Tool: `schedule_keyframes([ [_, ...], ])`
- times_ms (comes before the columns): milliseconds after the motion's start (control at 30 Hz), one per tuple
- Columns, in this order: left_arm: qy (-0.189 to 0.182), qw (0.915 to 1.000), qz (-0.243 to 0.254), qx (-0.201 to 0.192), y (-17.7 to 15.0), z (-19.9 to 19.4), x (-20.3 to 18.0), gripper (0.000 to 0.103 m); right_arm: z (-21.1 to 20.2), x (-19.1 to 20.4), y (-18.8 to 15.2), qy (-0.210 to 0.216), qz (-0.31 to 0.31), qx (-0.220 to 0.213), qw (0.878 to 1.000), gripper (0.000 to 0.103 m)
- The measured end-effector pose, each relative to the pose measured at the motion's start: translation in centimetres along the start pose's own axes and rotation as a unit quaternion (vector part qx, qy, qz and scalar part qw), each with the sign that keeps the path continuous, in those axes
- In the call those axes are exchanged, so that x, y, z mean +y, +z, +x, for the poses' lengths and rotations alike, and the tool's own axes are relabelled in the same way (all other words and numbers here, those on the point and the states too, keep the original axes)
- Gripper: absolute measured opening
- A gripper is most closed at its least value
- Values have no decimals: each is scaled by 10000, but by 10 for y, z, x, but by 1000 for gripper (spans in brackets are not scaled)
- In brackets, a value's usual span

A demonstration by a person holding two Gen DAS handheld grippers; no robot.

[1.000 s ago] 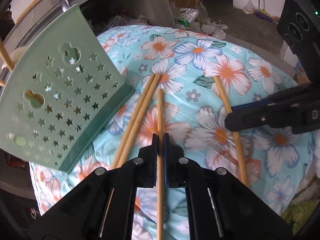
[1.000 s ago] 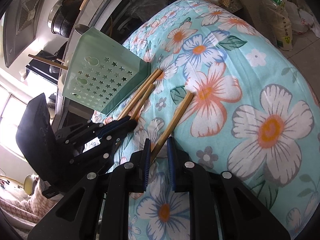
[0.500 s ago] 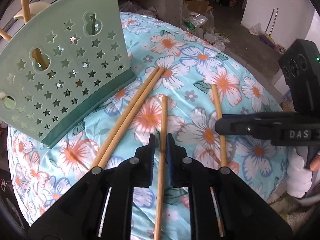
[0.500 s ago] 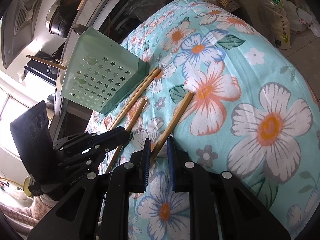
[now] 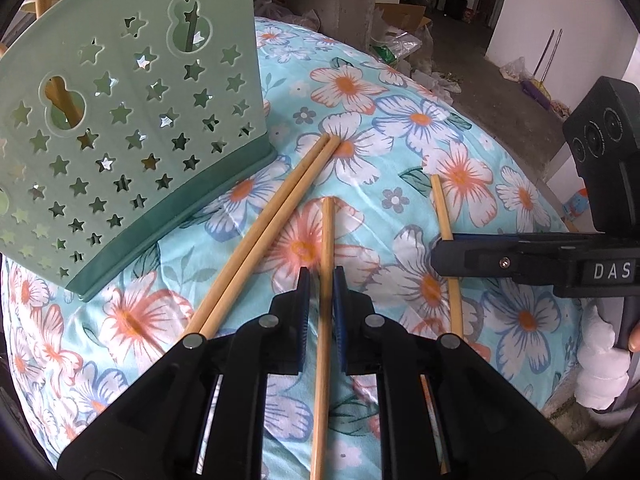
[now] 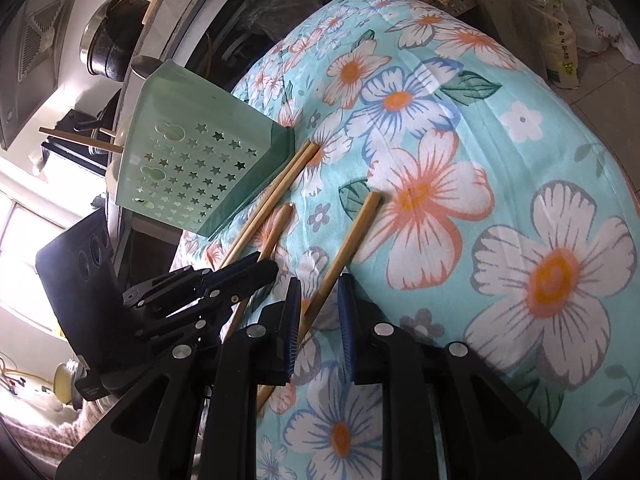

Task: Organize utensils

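Several wooden chopsticks lie on a flowered cloth point(image 5: 404, 120). One chopstick point(image 5: 327, 236) runs between the jaws of my left gripper point(image 5: 320, 276), which stand slightly apart with a thin gap beside the stick, so it is open. A pair of chopsticks point(image 5: 280, 216) lies just to its left. Another chopstick point(image 6: 356, 228) passes between the jaws of my right gripper point(image 6: 319, 284), which are opening; the pads do not press it. A pale green holder point(image 5: 132, 120) with star holes stands at the far left with wooden handles inside.
The cloth covers a rounded surface that falls away at the right edge point(image 6: 592, 168). In the right wrist view, a dark pot point(image 6: 104, 52) and a counter sit behind the holder point(image 6: 192, 160). The floor beyond holds bags and boxes point(image 5: 400, 20).
My left jaws have parted and let go of the middle chopstick, which now lies on the cloth. The left gripper rolled, so the holder looks more upright. My right jaws widened slightly.
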State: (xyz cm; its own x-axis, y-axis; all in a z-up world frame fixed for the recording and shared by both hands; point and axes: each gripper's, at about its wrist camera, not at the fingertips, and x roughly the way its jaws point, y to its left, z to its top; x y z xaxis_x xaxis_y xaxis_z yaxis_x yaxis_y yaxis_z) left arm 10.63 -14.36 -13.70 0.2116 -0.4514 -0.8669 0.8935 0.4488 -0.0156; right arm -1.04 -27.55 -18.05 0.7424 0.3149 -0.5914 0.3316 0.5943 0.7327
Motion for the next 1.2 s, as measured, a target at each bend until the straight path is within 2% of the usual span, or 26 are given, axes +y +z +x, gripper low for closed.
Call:
schedule_keyframes([
  [267, 3, 10000, -18, -17, -1, -1, 1, 10, 5, 5, 1, -186, -72, -121, 9997, 16],
  [1200, 20, 10000, -29, -19, 0, 0, 0, 10, 4, 2, -1, -119, -51, -126, 9998, 15],
])
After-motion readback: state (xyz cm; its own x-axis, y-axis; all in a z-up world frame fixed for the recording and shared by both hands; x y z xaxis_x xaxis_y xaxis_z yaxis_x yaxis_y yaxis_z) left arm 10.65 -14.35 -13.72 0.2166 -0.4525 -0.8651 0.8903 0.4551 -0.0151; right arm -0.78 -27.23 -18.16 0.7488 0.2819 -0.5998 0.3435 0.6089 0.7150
